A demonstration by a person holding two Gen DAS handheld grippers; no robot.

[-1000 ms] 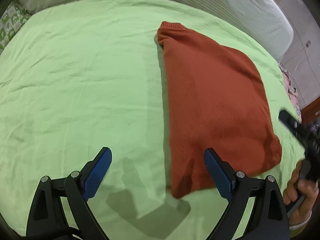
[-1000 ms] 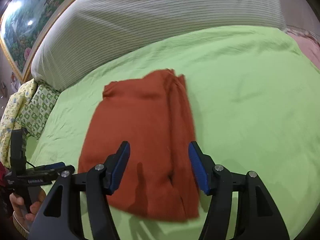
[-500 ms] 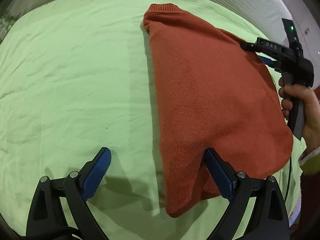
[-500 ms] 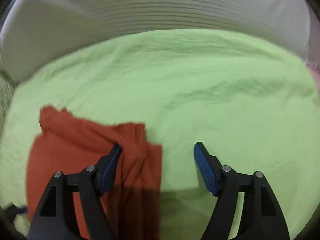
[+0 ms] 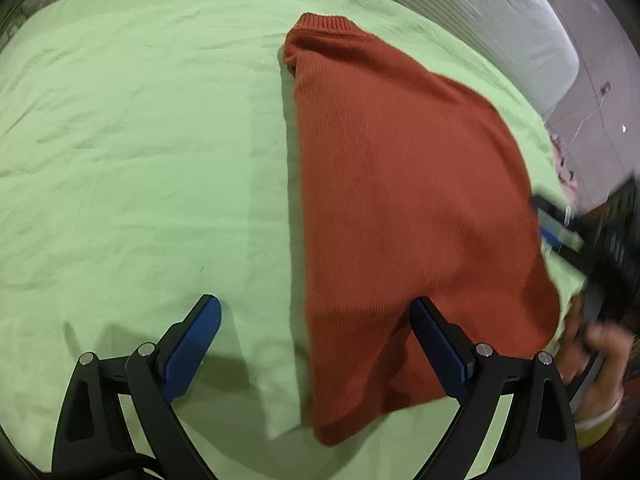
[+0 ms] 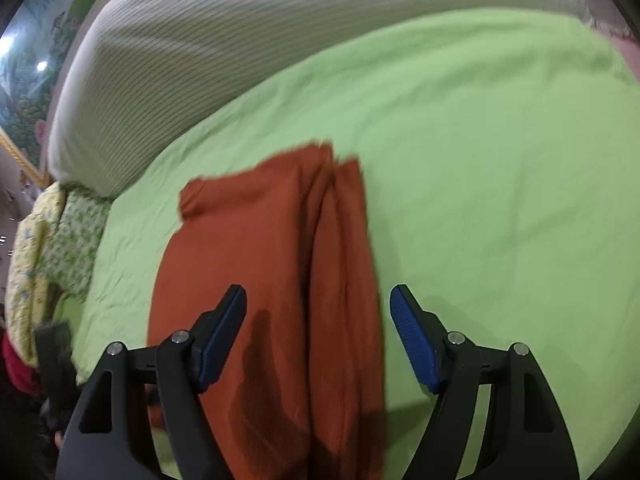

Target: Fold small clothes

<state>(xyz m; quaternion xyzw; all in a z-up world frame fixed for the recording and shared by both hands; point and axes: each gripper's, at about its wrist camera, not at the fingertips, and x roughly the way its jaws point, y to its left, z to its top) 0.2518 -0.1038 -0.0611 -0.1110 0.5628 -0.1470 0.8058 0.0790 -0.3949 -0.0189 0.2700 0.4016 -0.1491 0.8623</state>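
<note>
A rust-orange knit sweater (image 5: 400, 200) lies folded lengthwise on the green bedsheet (image 5: 140, 140), its collar at the far end. My left gripper (image 5: 316, 320) is open and empty, low over the sweater's near left edge. My right gripper (image 6: 318, 312) is open and empty above the sweater (image 6: 280, 280), whose folded layers run between its fingers. The right gripper also shows blurred at the right edge of the left wrist view (image 5: 580, 248), beside the sweater's right side.
A white striped bolster (image 6: 240, 60) runs along the far side of the bed. Yellow-green patterned pillows (image 6: 52, 248) sit at the left. The green sheet (image 6: 500, 160) spreads wide to the right of the sweater.
The right gripper swung from the far end of the sweater back to its near right side, still open. The left gripper stayed near the sweater's near edge, open.
</note>
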